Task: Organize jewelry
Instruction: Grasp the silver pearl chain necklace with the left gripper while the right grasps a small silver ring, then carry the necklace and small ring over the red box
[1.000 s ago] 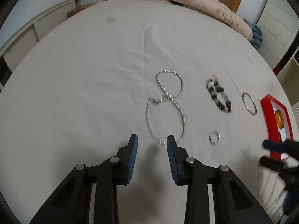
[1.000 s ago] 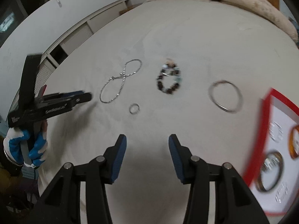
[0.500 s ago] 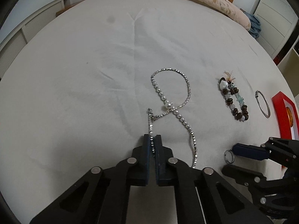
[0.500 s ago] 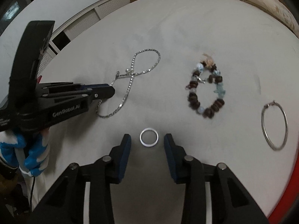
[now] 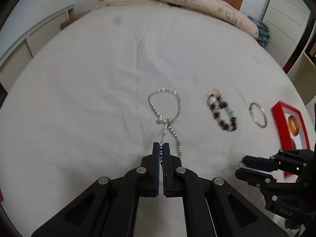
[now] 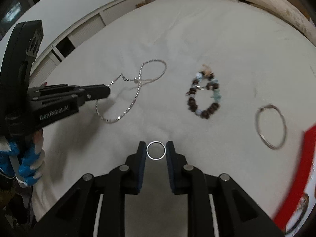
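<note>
Two grippers work over one big white bed (image 5: 83, 90), w/ a red tray (image 5: 276, 111) at its right edge, partly cut off in both views. Jewelry lies in a rough row across the sheet: chain (image 5: 167, 108) leftmost, then bead bracelet (image 6: 204, 98), then bangle (image 6: 270, 126) nearest the tray. Small ring (image 6: 156, 150) sits closer to you than that row.

Your L gripper (image 5: 161, 148) is clenched on one end of the chain; the strand runs straight up out of the pinch to the crossing of its figure-eight, so the long axis runs away from you, roughly in line w/ the fingers. That end looks raised off the sheet, the far loop lying flat. Gripper pitches steeply down; a blue-gloved hand (image 6: 27, 165) holds it in the R view.

Your R gripper (image 6: 156, 151) has its jaws closing, ring between the pads. Ring lies flat on the sheet, dead centre, w/ a thin gap visible each side, so no grip yet as far as I can tell. It's pitched steeply down too.

Key relation, my read: tray is to your right, much nearer the R gripper than the L, so the ring has the short trip & the chain must cross over bracelet & bangle.
</note>
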Demonstrator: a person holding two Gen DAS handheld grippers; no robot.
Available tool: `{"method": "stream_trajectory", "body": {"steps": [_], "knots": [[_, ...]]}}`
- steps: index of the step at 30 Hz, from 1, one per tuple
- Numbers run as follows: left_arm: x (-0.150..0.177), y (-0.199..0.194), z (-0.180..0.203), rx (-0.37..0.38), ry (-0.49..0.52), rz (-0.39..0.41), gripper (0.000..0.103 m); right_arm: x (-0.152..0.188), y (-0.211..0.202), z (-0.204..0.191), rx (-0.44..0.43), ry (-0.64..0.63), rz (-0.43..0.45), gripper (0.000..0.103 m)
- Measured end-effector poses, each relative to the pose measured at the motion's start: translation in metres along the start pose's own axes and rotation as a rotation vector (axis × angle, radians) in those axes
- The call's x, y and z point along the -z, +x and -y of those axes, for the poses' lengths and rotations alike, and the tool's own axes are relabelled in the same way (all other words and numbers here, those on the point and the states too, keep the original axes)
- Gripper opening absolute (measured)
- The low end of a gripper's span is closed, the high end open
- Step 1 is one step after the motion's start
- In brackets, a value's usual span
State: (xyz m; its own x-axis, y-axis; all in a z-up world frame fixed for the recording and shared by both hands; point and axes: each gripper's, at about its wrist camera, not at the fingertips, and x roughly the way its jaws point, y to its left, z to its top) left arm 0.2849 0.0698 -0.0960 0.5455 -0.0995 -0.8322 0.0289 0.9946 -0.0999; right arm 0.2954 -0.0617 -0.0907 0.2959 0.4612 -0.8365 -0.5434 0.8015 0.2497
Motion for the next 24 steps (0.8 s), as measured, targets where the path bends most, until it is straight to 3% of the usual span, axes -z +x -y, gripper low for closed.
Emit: {"method": "stream_trajectory", "body": {"steps": [10,18,24], "knots": [[-0.01,-0.091,0.045,0.009,0.058,0.143,0.002,0.028,-0.102,-0.01,0.053,0.044,0.14,0.019],[-0.002,-0.153,0.106,0.032,0.123,0.243,0.002,0.059,-0.179,-0.017,0.098,0.046,0.25,0.019],[0.002,-0.188,0.168,0.077,0.206,0.3,0.002,0.098,-0.241,0.001,0.147,0.071,0.328,0.019]]}}
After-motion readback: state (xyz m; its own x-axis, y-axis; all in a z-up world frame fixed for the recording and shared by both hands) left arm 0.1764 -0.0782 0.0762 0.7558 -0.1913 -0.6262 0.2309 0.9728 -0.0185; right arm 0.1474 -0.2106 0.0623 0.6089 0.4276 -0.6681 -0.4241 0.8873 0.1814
